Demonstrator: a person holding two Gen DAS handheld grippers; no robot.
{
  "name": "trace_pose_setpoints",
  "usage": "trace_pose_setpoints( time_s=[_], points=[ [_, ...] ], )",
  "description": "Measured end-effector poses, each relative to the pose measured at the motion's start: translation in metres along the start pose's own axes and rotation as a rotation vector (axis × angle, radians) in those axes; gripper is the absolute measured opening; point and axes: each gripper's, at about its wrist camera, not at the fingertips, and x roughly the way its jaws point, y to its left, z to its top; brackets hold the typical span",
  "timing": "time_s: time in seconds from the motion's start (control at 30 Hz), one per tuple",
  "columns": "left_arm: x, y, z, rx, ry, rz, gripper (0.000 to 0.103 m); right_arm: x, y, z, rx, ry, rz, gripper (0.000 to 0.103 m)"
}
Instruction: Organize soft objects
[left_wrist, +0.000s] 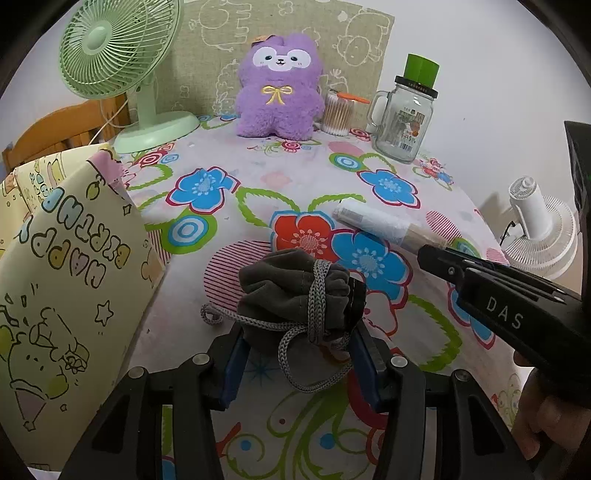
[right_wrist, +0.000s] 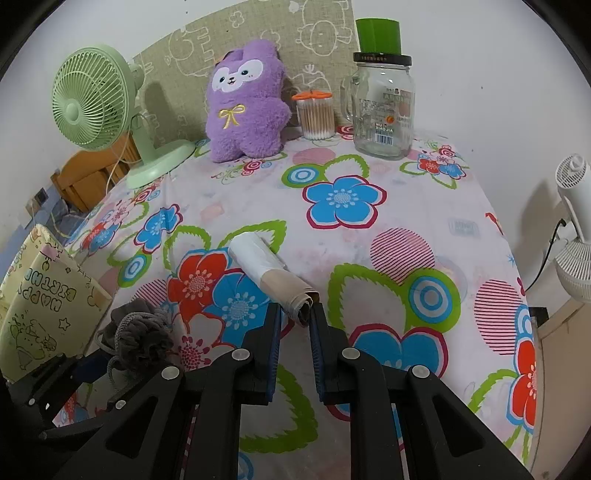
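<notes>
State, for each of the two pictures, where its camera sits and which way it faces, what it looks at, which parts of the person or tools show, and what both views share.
Left wrist: sits on the left tool, facing forward and down at the grey drawstring pouch it grips; the right tool and a hand show.
Right wrist: sits on the right tool, facing forward and down at the rolled bundle it pinches; the left tool shows lower left.
Shared: purple plush, green fan, glass jar, floral tablecloth.
</notes>
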Motion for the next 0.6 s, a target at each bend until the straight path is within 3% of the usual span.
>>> trace_pose_setpoints(
  time_s=[0.6],
  points=[
    [0.005,0.001,0.001,-0.011,-0.009,0.0,0.052,-0.006,0.014,-0.008,0.006,-0.014,0.019,0.018]
  ],
)
